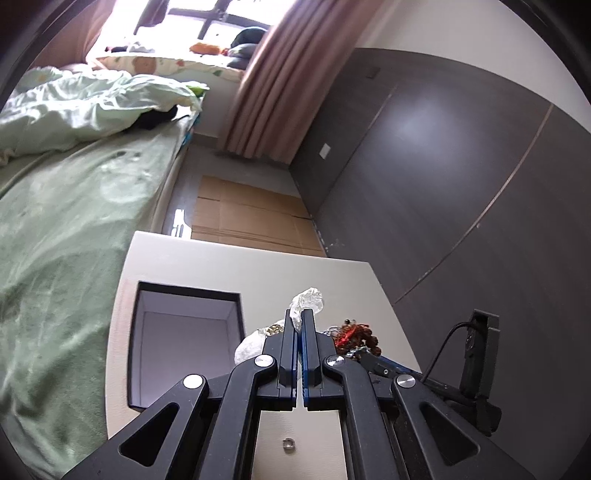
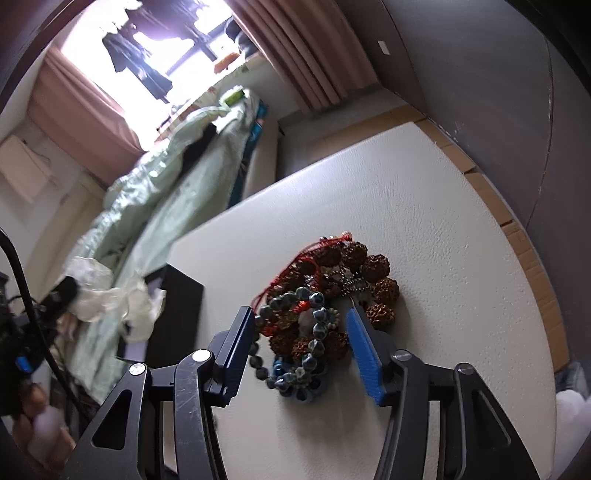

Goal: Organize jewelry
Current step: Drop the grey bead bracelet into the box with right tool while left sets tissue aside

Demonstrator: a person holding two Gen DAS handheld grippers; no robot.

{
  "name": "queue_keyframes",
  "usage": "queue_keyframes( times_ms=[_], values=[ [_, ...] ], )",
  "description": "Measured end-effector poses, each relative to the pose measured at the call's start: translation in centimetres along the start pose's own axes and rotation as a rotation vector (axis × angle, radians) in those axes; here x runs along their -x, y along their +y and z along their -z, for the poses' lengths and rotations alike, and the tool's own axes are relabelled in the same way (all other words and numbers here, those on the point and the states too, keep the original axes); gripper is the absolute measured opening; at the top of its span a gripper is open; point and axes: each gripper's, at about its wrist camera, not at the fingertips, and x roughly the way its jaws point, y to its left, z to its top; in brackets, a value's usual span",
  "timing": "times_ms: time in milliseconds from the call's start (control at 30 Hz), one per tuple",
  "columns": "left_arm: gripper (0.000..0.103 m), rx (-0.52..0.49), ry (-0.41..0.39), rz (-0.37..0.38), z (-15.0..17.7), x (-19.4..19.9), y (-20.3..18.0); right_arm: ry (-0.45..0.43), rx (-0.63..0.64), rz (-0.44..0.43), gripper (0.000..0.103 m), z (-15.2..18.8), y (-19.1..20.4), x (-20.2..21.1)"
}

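Jewelry (image 2: 321, 295) heaped on white worktop (image 2: 443, 206), between right jaws. Right gripper (image 2: 301, 325) part open, jaws astride the heap, blue pad close by brown seed beads (image 2: 380, 284) on one side, black finger next to grey-green bead bracelet (image 2: 314, 332) on the other; pressing not certain. Red cord (image 2: 295, 266) tangled through heap; blue ring (image 2: 295, 387) under its near edge.

Left gripper (image 1: 298, 321) closed tight on clear plastic bag (image 1: 308, 301), bag bunched above fingertips, lifted off worktop. Second crumpled bag (image 1: 249, 345) just left of the jaws, something gold-coloured (image 1: 273, 328) at its top. Same jewelry heap (image 1: 351, 334) just right of the jaws. Small metal ring (image 1: 288, 444) lying alone on worktop (image 1: 258, 266) below gripper. Open black box (image 1: 184, 343), pale lining, on left part of worktop, near the bags. Right gripper's body and cable (image 1: 476, 354) at far right.

Beyond worktop: bed (image 1: 66, 221) with green sheet and quilt on left, cardboard (image 1: 247, 214) flat on floor, pink curtain (image 1: 280, 81), dark wall panels (image 1: 443, 147), bright window (image 1: 192, 22). Hand (image 2: 40, 428) blurred at lower left in right view.
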Motion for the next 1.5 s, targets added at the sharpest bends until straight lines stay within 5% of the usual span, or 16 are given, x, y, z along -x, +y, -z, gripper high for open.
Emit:
queue_keyframes(
  times_ms=[133, 367, 533, 667, 700, 1033, 1267, 1300, 1400, 1500],
  values=[
    [0.001, 0.008, -0.034, -0.020, -0.3, 0.8, 0.8, 0.055, 0.002, 0.046, 0.011, -0.1, 0.0, -0.9],
    [0.001, 0.073, -0.068, -0.079, -0.5, 1.4, 2.8, -0.003, 0.028, -0.014, 0.011, 0.3, 0.9, 1.3],
    [0.010, 0.155, 0.041, -0.043, -0.4, -0.3, 4.5, -0.074, 0.065, -0.073, 0.010, 0.2, 2.9, 3.0],
    [0.080, 0.194, 0.025, -0.031, -0.4, 0.1, 5.3, -0.107, 0.095, -0.131, 0.010, -0.3, 5.2, 3.6],
    [0.085, 0.199, -0.001, -0.032, -0.5, 0.7, 5.3, -0.113, 0.103, -0.145, 0.010, -0.5, 5.8, 3.7],
    [0.085, 0.397, -0.192, -0.176, -0.1, 5.0, 10.1, -0.094, 0.194, -0.285, 0.010, -2.1, 13.1, 1.6],
    [0.085, 0.450, -0.201, -0.188, -0.1, 5.2, 11.1, 0.025, 0.196, -0.374, 0.011, -1.5, 15.8, -2.2],
    [0.085, 0.441, -0.197, -0.185, -0.1, 5.2, 11.0, 0.046, 0.180, -0.355, 0.015, -1.5, 15.8, -2.9],
    [0.085, 0.401, -0.179, -0.171, -0.4, 4.8, 10.3, 0.085, 0.134, -0.269, 0.059, -1.3, 14.7, -3.9],
    [0.085, 0.365, -0.167, -0.156, -0.4, 4.5, 9.1, 0.044, 0.089, -0.242, 0.061, -1.5, 12.8, -2.3]
  ],
)
